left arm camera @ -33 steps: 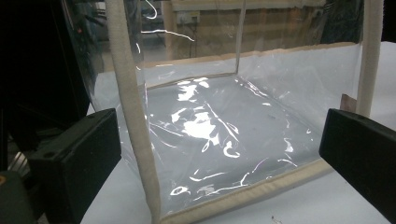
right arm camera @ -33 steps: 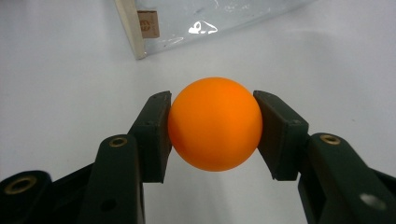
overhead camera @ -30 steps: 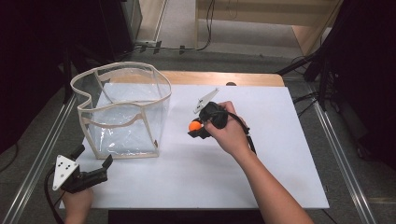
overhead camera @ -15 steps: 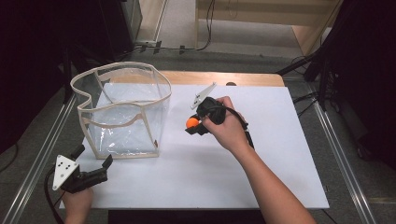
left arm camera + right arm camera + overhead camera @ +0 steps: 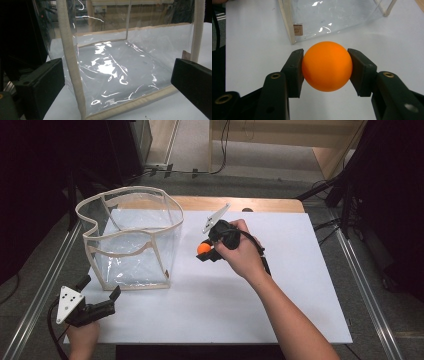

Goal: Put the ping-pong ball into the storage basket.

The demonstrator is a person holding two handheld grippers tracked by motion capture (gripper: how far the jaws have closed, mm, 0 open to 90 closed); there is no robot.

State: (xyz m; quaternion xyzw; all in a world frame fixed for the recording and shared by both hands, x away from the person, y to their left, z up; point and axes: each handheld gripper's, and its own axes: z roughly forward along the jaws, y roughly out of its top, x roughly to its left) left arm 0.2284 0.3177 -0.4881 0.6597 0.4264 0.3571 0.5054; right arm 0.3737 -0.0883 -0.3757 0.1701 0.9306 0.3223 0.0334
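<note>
- While raised above the desk [image 5: 280, 300], right tool [image 5: 325, 68] grips orange ball [image 5: 327, 69] between both pads.
- Left tool [image 5: 97, 297] stands open, clear bag [image 5: 120, 72] just ahead.

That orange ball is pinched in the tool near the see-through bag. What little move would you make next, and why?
Probably lift the right hand-held gripper up toward the clear bag's open rim. Its jaws already clamp the orange ball, and the bag stands open beside it.
</note>
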